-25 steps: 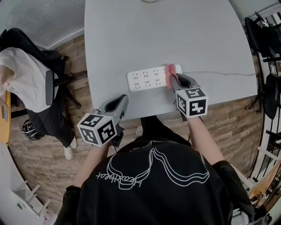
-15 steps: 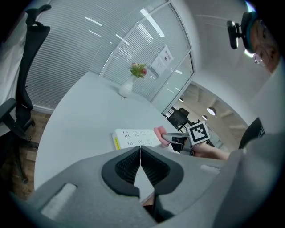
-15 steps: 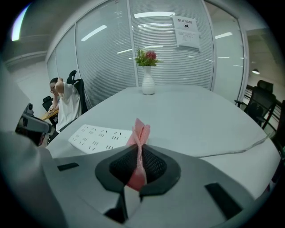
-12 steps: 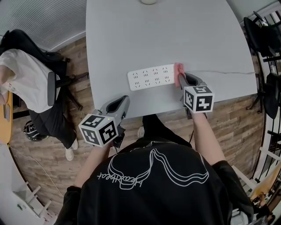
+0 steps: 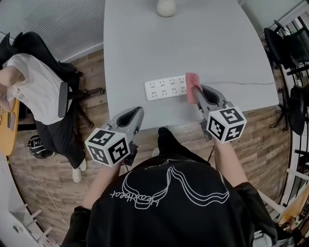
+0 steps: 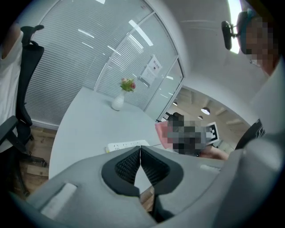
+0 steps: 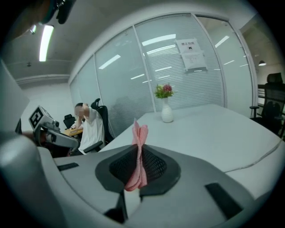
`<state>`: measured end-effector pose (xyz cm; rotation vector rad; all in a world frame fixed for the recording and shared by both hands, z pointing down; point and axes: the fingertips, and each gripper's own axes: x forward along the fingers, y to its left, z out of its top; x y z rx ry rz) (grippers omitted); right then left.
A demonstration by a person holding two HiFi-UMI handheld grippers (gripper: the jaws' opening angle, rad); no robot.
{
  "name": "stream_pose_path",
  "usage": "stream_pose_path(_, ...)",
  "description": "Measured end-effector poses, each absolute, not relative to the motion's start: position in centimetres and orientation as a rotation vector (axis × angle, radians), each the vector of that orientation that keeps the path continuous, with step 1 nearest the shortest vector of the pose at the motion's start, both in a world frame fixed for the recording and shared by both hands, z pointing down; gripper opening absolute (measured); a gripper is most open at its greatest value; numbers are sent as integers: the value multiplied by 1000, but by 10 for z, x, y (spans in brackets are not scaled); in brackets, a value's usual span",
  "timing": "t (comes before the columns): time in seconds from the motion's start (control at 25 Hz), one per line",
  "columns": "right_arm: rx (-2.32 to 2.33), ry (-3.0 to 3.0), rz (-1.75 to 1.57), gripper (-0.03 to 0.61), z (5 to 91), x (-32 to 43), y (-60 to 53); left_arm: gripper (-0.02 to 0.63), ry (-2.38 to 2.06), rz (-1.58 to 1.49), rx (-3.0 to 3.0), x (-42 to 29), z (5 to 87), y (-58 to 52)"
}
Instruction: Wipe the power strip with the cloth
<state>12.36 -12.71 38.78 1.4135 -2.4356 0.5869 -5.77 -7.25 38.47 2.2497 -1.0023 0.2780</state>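
A white power strip [image 5: 165, 88] lies flat near the front edge of the grey table [image 5: 193, 43]; it also shows in the left gripper view [image 6: 127, 145]. A thin cord [image 5: 241, 83] runs from it to the right. My right gripper [image 5: 197, 91] is shut on a folded pink cloth [image 5: 192, 87], held at the strip's right end, lifted and tilted. The cloth [image 7: 139, 153] stands pinched between the dark pads. My left gripper [image 5: 130, 117] hangs at the table's front edge, jaws shut on nothing [image 6: 140, 165].
A white vase [image 5: 166, 6] with flowers [image 7: 163, 90] stands at the table's far side. A person in a white shirt [image 5: 26, 82] sits on a black chair [image 5: 65, 94] to the left. More black chairs [image 5: 289, 53] stand at the right.
My right gripper has slid the pink cloth rightward to the strip's right end and drawn back toward me, lifting. The head view has shifted, showing the vase. The left gripper stays put.
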Motion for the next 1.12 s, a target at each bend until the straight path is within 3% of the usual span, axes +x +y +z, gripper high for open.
stream_pose_path(0.52,1247,-2843,311,32,271,51,-21,14,-996,118,2552,-62,277,-6)
stream_pose_path(1.12,1244,-2832,307,29,263,43,8,14,-949,94,2586,-59,256,20)
